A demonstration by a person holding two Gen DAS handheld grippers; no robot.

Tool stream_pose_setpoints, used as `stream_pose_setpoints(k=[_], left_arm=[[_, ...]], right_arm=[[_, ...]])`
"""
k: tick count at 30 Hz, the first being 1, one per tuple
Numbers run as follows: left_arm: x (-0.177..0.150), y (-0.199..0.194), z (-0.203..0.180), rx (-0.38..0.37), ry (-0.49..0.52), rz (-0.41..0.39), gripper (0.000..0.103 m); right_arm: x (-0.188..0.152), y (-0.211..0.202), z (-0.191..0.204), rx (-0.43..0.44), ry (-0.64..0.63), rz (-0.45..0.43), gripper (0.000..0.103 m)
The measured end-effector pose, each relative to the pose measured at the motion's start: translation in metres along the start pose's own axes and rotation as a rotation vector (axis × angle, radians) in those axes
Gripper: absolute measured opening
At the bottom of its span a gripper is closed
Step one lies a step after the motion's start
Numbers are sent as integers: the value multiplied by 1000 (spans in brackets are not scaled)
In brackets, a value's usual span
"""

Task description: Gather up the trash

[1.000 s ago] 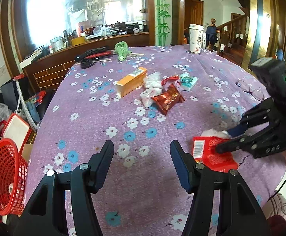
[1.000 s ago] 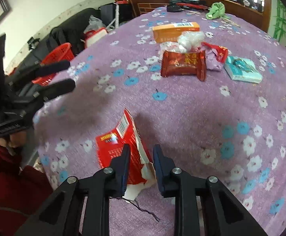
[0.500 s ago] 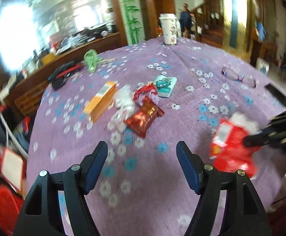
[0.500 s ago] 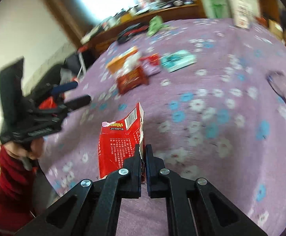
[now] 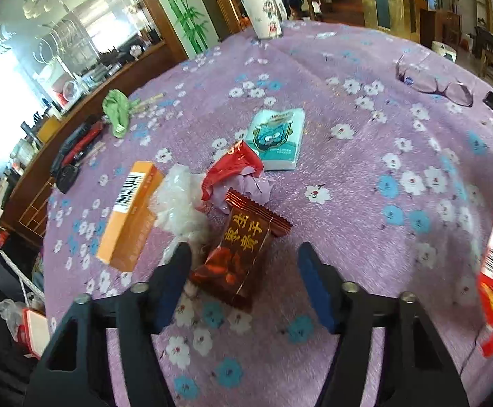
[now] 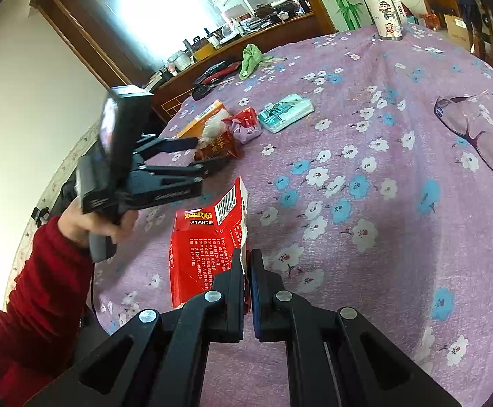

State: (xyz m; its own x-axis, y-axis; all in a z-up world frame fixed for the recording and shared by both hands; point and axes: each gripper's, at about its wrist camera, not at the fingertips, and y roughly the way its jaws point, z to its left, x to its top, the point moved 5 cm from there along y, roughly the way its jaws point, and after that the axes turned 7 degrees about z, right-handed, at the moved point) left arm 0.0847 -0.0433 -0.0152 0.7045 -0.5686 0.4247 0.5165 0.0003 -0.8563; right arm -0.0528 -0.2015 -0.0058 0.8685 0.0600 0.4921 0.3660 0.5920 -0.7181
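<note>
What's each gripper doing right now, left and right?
Left gripper: open, holding nothing, fingers either side of the dark red snack packet.
Right gripper: closed on the torn red box.

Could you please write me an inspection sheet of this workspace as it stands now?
Surface: table under purple flowered cloth.
Job's things: red packet pinched; dark red snack wrapper, crumpled red wrapper, clear plastic, orange box, tissue pack clustered.
Clutter: glasses, cup, green cloth.
Grippers: left gripper open around the snack wrapper; right gripper shut.
Cables: nothing seen.
Surroundings: wooden counter, window.
</note>
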Motion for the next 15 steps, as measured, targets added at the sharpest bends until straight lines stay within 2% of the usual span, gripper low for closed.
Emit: stream_pose_setpoints(k=[1,5,6,7,15], left_arm=[[1,4,0,0,-1,10,47],[2,17,1,-6,-25,27,46],[0,18,1,-20,-43,30,42],[-1,17,2,-37,-65,24,33],[-42,-17,-1,-109,-269,-33,32]], right_arm=[[0,0,-1,-1,6,-3,4],[0,-3,-6,3,26,-12,4],[0,-3,-7,1,28,-14,4],[-1,-4,-7,-3,31,-18,4],[2,6,3,-66,39,-51,4]])
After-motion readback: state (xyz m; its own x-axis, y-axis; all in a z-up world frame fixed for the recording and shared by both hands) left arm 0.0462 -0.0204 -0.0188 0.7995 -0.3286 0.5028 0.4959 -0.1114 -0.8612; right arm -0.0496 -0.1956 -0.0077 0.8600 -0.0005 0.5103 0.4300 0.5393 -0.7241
